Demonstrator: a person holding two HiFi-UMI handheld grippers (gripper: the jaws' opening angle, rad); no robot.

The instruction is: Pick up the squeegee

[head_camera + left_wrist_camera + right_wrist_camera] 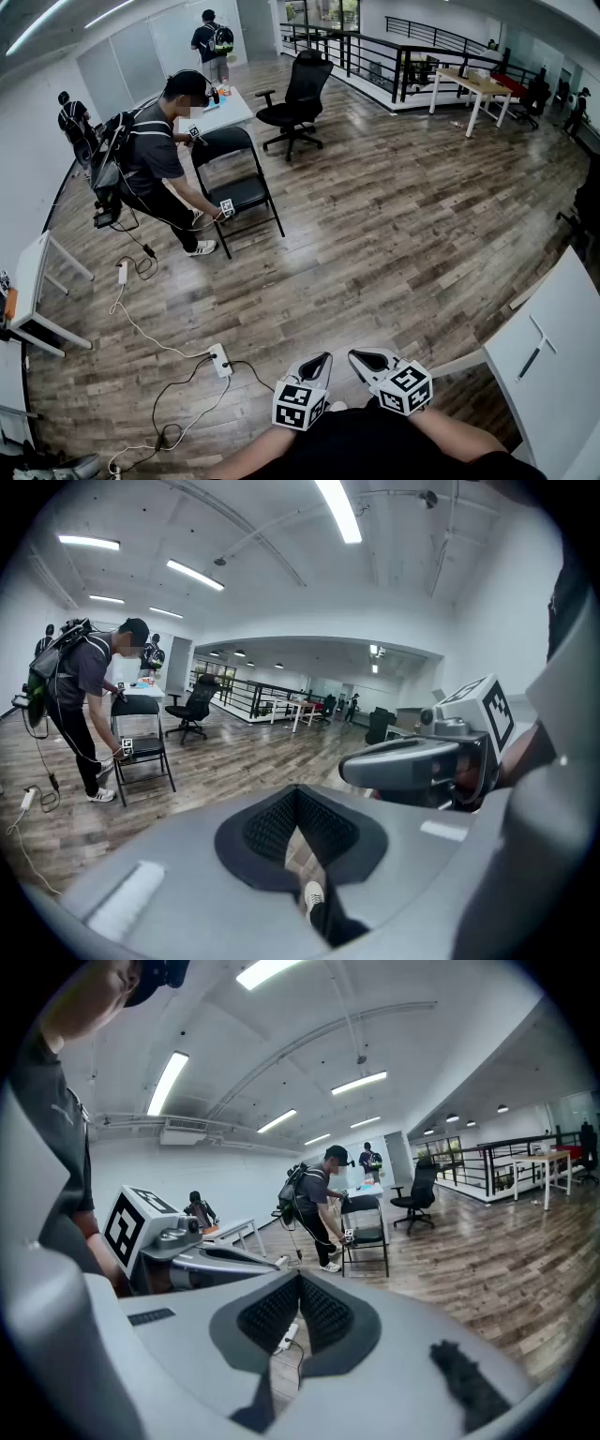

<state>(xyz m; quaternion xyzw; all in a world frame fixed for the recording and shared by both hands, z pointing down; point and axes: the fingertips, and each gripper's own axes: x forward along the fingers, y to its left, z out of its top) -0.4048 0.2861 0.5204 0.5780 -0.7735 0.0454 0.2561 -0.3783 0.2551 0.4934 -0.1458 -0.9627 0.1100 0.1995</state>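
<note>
Two tools, left tool (322, 359) and right tool (363, 356), jaws together, empty; one squeegee (535, 345) on one white table (572, 300).

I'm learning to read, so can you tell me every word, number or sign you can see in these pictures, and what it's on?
No words or numbers can be read in any view.
The marker cube on the left gripper: black-and-white squares, a pattern, not letters.
The marker cube on the right gripper: the same kind of pattern.
The small marker block at the folding chair: too small to make out.
</note>
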